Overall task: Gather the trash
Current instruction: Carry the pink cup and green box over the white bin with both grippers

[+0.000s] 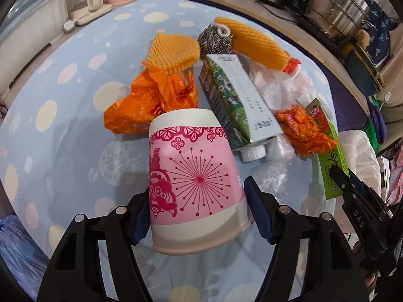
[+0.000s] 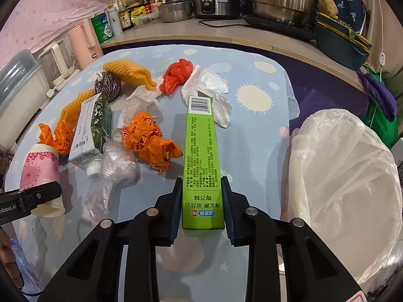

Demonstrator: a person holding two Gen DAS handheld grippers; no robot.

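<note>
Both views are evenly and brightly lit from overhead, with soft, faint shadows under the litter. The glossy sheet over the patterned counter (image 1: 75, 136) throws pale glare patches. Strong fisheye bending curves the counter's edge, and the corners go black. The stainless pots (image 2: 279, 2) carry bright highlights. Focus is fairly sharp centrally, softer toward the rims.
</note>
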